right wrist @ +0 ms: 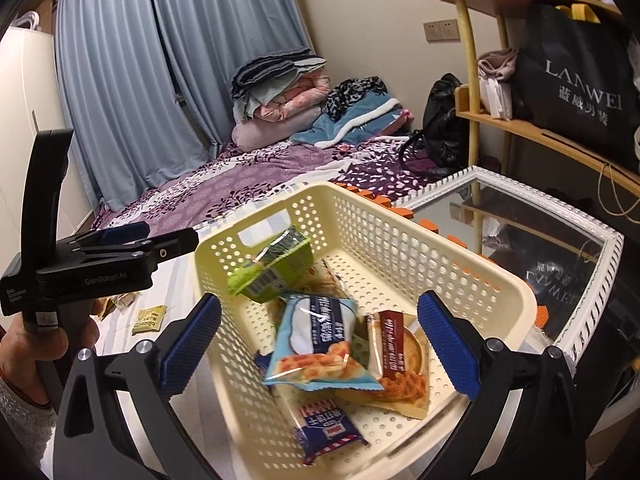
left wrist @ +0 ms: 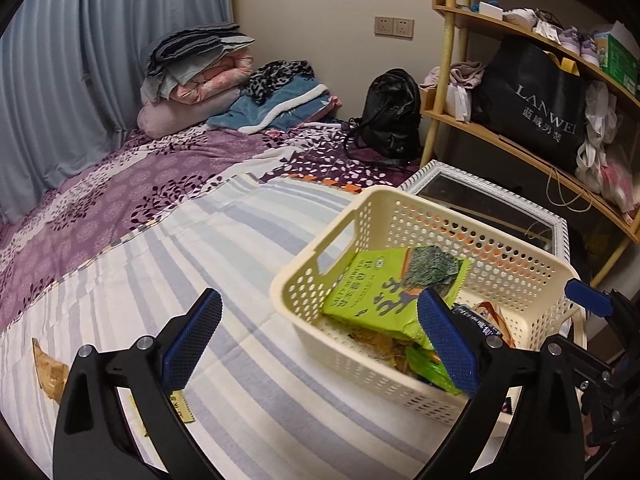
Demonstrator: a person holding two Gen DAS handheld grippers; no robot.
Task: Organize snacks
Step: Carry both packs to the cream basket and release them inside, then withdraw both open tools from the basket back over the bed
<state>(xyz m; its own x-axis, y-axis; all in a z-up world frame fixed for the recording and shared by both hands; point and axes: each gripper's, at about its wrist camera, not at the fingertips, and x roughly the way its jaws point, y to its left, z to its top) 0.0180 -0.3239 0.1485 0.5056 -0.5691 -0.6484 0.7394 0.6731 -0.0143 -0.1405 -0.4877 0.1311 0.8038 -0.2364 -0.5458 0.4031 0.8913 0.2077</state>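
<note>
Nearby, basket (right wrist: 360, 216): sat on the striped bed (left wrist: 200, 240).
Snacks: green seaweed pack (left wrist: 384, 292), blue packet (right wrist: 316, 340) and others lay inside the basket.
Left gripper (left wrist: 320, 344): fingers apart, empty.
Right gripper (right wrist: 320, 344): fingers apart, empty, above the basket.

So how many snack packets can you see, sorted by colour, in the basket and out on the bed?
In the cream basket:
Green seaweed packets: 1
Light blue packets: 1
Brown-and-orange packets: 1
Dark blue packets: 1
On the striped sheet:
Yellow packets: 1
Tan packets: 1
Total: 6; others may lie hidden underneath.
</note>
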